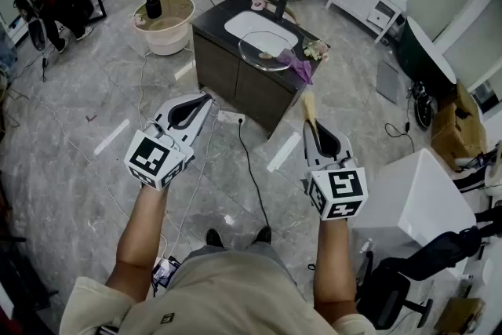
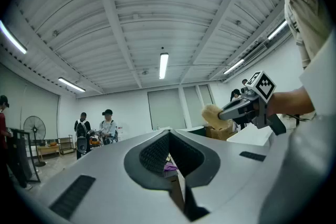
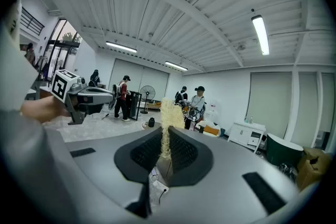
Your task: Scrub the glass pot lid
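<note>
Ahead, the glass lid (image 1: 265,51) lay on the dark table (image 1: 210,23), well apart from both claws. It looked heavy, slippery and breakable, best steadied at its rim. The left claw (image 1: 208,97) was clenched and empty; the right claw (image 1: 311,124) gripped a soft scrubber (image 1: 308,102).

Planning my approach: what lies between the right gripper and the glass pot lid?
Head view: floor and the cabinet front separate right gripper from glass pot lid.

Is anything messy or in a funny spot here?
The glass pot lid lies across the front rim of the sink, not on any pot. Cables trail loosely over the floor. Nothing looks spilled or broken.
</note>
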